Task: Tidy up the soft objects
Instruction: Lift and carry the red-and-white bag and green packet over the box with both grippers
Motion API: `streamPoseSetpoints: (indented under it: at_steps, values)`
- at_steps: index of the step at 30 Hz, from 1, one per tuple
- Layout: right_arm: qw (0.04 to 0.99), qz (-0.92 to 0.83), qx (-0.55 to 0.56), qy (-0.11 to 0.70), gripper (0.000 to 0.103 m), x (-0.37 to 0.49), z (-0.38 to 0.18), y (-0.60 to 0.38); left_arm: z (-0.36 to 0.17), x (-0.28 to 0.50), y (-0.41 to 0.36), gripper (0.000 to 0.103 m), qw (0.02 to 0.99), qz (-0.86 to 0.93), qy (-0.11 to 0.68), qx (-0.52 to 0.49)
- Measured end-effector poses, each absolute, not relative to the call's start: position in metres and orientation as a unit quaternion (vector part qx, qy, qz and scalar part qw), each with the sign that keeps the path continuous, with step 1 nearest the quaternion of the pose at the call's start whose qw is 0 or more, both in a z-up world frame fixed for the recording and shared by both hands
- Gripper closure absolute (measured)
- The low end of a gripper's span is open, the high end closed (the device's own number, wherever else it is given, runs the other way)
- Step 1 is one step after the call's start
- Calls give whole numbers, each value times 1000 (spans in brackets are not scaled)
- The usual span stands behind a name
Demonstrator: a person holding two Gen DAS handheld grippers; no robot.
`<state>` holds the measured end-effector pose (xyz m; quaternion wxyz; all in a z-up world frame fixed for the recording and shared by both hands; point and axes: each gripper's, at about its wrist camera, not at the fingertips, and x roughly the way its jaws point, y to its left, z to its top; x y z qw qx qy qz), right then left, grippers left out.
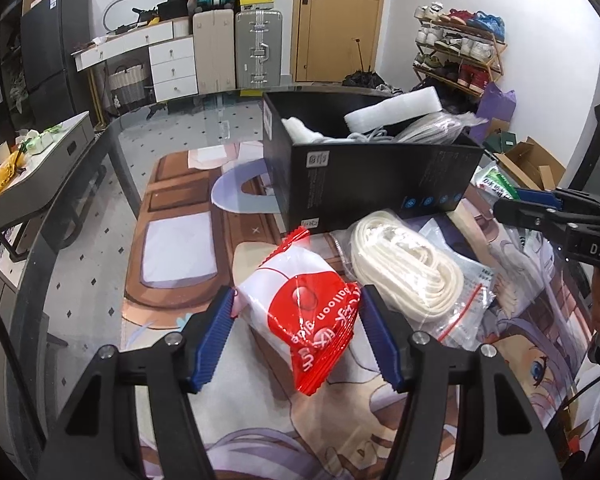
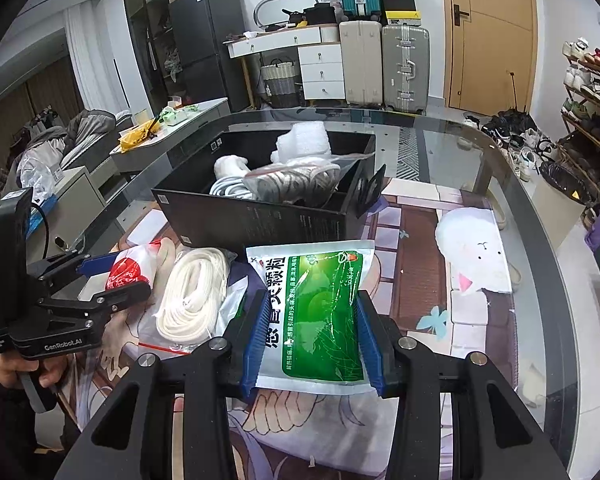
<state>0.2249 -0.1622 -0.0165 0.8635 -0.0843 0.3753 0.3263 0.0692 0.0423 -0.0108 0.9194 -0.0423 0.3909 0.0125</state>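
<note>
- Left gripper (image 1: 298,334): jaws clamped on the red-and-white packet (image 1: 304,308), ready for lifting.
- Right gripper (image 2: 312,340): jaws pinching the green pouch (image 2: 320,312) by its sides.
- Bagged white cord (image 1: 404,272) lies between them, loose on the mat.
- Black box (image 2: 260,220) beyond, part filled, apparently the collection point.
</note>
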Motion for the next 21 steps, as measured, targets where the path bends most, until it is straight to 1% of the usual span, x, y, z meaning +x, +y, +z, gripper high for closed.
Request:
streamPoseSetpoints:
  at_steps: [10, 21]
  values:
    - [868, 335, -78, 357, 61, 216, -2, -167, 20, 61, 45, 40, 936, 0, 346, -67]
    - [875, 352, -83, 323, 61, 199, 21, -162, 51, 72, 34, 40, 950, -5, 306, -57]
